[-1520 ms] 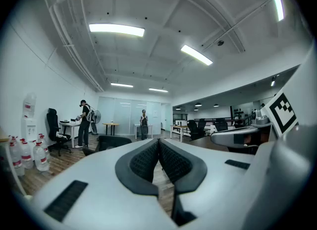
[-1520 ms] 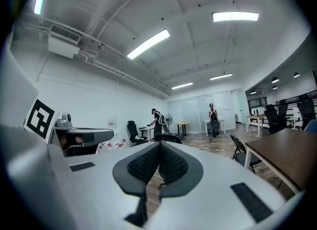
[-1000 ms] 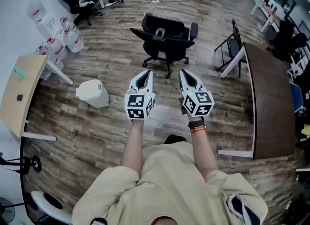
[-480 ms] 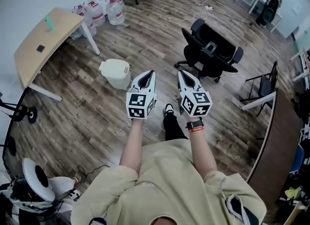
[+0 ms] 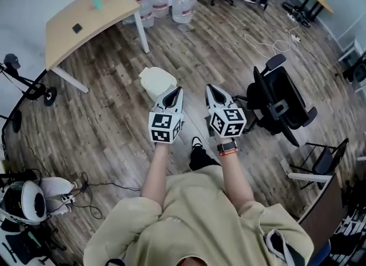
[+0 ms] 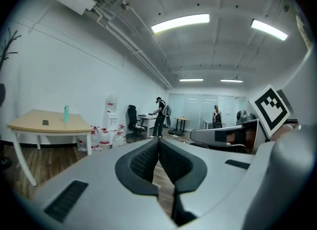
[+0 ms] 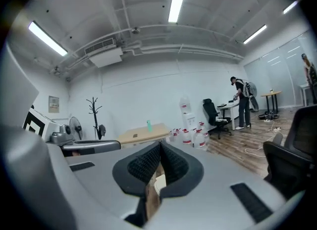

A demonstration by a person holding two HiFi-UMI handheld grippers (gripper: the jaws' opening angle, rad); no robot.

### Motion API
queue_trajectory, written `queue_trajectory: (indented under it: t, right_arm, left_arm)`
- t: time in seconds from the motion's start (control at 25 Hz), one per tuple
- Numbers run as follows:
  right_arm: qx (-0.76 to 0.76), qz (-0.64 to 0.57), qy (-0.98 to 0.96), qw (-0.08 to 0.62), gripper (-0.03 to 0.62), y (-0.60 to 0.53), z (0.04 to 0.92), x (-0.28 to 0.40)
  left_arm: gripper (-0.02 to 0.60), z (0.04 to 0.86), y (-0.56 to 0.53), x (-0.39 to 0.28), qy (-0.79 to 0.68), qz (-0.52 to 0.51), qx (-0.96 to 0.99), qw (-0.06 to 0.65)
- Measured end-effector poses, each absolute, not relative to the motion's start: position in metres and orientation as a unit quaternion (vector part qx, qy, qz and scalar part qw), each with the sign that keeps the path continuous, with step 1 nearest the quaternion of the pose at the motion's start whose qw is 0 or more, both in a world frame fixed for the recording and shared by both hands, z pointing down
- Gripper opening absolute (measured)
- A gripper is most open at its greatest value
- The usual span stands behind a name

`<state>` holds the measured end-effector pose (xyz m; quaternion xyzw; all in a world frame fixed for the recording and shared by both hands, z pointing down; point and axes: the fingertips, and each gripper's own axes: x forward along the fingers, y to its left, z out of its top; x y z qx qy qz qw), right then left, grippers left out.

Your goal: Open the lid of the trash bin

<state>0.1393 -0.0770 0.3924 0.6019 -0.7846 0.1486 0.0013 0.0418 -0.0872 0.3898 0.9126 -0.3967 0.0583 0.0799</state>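
In the head view a cream trash bin (image 5: 156, 80) with its lid down stands on the wood floor, just beyond my left gripper (image 5: 178, 89). That gripper is held level in the air, shut and empty, its tip over the bin's near right edge. My right gripper (image 5: 209, 87) hangs beside it, also shut with nothing in it. In the left gripper view the left gripper (image 6: 158, 140) has its tips meeting. The right gripper (image 7: 160, 145) in its own view is closed too, and a pale sliver of the bin (image 7: 158, 186) shows through the gap below.
A light wooden table (image 5: 86, 21) stands to the left of the bin, with water jugs (image 5: 182, 4) behind it. A black office chair (image 5: 284, 104) is close on the right. A cable (image 5: 274, 45) lies on the floor. People stand at the far desks (image 6: 161, 117).
The view has swung round: the bin went from far left to directly ahead of my left gripper, and the black chair from centre to right. Both grippers stayed shut and side by side.
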Motion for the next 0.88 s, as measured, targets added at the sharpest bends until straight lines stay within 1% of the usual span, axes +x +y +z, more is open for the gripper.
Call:
queue_trajectory:
  t: [0.24,0.48,0.72,0.88]
  right_arm:
    - [0.541,0.17,-0.823,0.025,0.015,-0.186,0.407,0.162]
    - [0.477,0.198,-0.855,0.046,0.015,-0.256,0.44,0.163]
    - [0.439,0.227,-0.865,0.089,0.011,-0.296,0.492,0.134]
    - [0.418,0.246,-0.866,0.119,0.006,-0.318,0.532,0.108]
  left_arm:
    - [0.025,0.402,-0.179,0.059,-0.473,0.063,0.873,0.105]
    - [0.025,0.426,-0.231,0.062,-0.53,0.053,0.838,0.119]
    - [0.025,0.463,-0.264,0.037,-0.577,0.069,0.804,0.124]
    - [0.024,0.494,-0.286,0.013,-0.6,0.076,0.783,0.146]
